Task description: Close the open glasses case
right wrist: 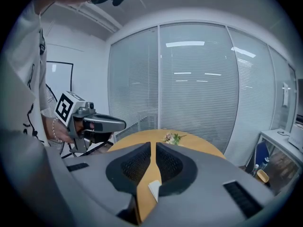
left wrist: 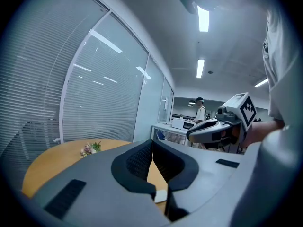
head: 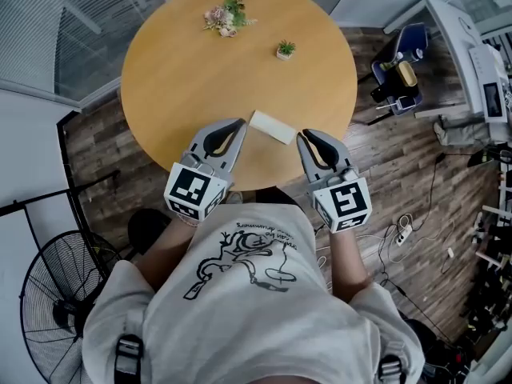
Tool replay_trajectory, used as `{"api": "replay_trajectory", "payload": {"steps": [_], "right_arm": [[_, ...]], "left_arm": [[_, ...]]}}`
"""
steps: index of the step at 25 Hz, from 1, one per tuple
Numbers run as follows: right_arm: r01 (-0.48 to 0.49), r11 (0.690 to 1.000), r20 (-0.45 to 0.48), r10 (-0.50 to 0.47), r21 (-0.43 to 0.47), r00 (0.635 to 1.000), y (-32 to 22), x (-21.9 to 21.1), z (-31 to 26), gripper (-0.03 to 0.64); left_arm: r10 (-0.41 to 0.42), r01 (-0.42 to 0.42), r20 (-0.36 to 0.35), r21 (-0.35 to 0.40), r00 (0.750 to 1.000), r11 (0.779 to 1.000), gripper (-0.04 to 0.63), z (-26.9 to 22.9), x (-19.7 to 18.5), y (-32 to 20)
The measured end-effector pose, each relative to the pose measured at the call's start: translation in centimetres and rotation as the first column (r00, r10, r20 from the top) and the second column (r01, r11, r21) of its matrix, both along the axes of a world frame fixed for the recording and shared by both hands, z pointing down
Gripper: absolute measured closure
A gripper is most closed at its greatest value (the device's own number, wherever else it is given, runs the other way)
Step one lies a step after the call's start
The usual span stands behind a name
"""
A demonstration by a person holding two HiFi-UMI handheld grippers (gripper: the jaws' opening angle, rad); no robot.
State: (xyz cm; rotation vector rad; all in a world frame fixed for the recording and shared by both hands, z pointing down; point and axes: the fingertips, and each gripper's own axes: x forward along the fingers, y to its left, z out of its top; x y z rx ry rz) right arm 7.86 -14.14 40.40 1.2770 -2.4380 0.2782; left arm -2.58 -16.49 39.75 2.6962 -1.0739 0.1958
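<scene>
A white rectangular glasses case [head: 273, 126] lies flat near the front edge of the round wooden table [head: 200, 78]. Both grippers hover over that edge, one on each side of the case, touching nothing. The tips of my left gripper [head: 238, 124] meet, and it holds nothing. My right gripper [head: 305, 137] shows a narrow empty gap between its pads. In the left gripper view the case [left wrist: 161, 195] shows low between the fingers [left wrist: 137, 162]. It shows as a white corner [right wrist: 154, 189] below the jaws in the right gripper view.
A sprig of flowers [head: 227, 16] and a small potted plant [head: 286, 50] sit at the table's far side. A floor fan [head: 60, 294] stands to the left. Cables and a power strip [head: 402, 232] lie on the floor to the right. A person [left wrist: 200, 111] stands far off.
</scene>
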Motion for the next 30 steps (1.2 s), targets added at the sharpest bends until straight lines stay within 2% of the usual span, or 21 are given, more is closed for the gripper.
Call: {"api": "replay_trajectory", "payload": {"steps": [8, 12, 19, 23, 30], "right_arm": [[0.021, 0.997, 0.020, -0.023, 0.078, 1.000, 1.0, -1.1, -5.9, 0.574], [0.004, 0.996, 0.004, -0.005, 0.092, 1.000, 1.2, -0.8, -7.7, 0.574], [-0.003, 0.998, -0.035, 0.005, 0.060, 0.999, 2.3, 0.0, -8.1, 0.574], [0.003, 0.993, 0.014, -0.005, 0.118, 1.000, 2.0, -0.8, -9.3, 0.574], [0.008, 0.994, 0.005, -0.009, 0.106, 1.000, 2.3, -0.4, -9.5, 0.574]], "left_arm": [[0.003, 0.000, -0.039, 0.091, 0.999, 0.996, 0.574, -6.0, -0.3, 1.6], [-0.014, 0.032, -0.118, 0.150, 0.993, 0.988, 0.574, -9.1, -0.3, 1.7], [-0.029, 0.051, -0.131, 0.163, 0.991, 0.985, 0.574, -10.9, -0.4, 2.4], [-0.031, 0.054, -0.134, 0.169, 0.991, 0.984, 0.574, -11.1, -0.6, 2.5], [-0.028, 0.050, -0.131, 0.174, 0.991, 0.984, 0.574, -11.4, -0.1, 2.6]]}}
